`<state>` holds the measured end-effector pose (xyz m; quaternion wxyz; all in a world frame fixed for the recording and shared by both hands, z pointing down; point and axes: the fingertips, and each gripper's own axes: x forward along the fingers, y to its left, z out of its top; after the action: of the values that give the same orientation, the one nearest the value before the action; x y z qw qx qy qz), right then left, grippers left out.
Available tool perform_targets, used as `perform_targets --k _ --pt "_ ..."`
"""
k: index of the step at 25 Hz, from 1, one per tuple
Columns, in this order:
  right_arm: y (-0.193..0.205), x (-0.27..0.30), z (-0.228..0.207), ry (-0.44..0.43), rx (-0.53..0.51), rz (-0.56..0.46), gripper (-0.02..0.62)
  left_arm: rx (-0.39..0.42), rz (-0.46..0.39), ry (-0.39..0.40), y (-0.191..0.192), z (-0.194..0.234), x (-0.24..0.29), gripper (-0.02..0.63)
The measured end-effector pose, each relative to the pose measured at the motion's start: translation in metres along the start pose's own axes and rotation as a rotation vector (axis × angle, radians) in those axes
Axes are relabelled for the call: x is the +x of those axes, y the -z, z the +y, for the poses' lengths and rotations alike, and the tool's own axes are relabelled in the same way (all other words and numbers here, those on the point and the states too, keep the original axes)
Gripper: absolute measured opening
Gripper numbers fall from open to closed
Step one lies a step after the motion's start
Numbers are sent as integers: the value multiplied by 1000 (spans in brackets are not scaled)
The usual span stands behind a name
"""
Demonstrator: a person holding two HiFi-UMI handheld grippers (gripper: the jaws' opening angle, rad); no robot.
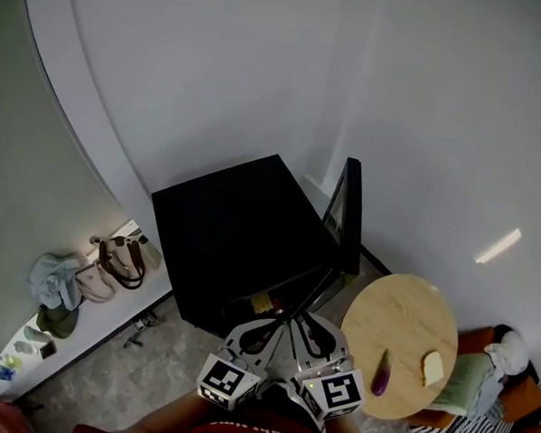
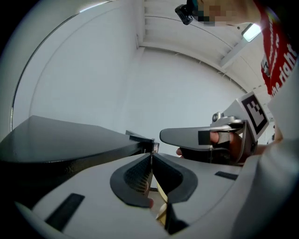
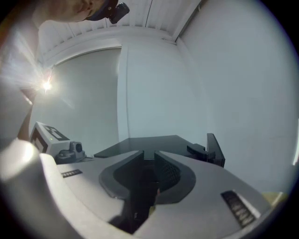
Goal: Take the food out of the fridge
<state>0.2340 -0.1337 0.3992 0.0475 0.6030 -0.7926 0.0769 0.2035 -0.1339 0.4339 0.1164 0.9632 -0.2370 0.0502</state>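
Item under inspection: yellowish food piece (image 1: 262,302), low-centre of head view, just inside the mouth of the black fridge (image 1: 234,227). Too small to identify. Rest of interior is dark, contents n/k. Fridge door (image 1: 350,215) stands wide open, right of the cabinet, so access is unobstructed.

Left gripper (image 2: 151,156): jaws clenched tip to tip, nothing seen pinched betw. them. Right gripper (image 3: 148,156): jaws parted by a narrow slot, empty, aimed at the fridge top and door. Both sit side by side at bottom centre of head view, just short of the opening, not touching the food.

Round wooden table (image 1: 401,308), lower right, carries a purple aubergine (image 1: 382,374) and a yellow slice (image 1: 433,366), lying apart.

Assessment: step in hand is the reach-in. Recommend:
- go in low, under the top edge
- widen the right jaws before entry
- centre the piece betw. the pads
- close gently, as it looks soft
- withdraw without clipping the door
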Motion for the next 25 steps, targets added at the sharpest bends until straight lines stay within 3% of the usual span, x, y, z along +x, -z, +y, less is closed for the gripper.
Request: perform_targets --k 5,12,19,25 --pt "18 -8 -3 -109 1 47 54 10 -23 -144 7 -5 -3 11" --pt "38 -15 9 -225 -19 89 58 -48 -19 -308 28 -5 -23 11" --pt "62 -16 14 -272 -5 123 61 -83 -7 -374 48 -4 -30 11" --pt "90 -9 26 -278 10 197 61 -115 57 -352 68 3 -31 11"
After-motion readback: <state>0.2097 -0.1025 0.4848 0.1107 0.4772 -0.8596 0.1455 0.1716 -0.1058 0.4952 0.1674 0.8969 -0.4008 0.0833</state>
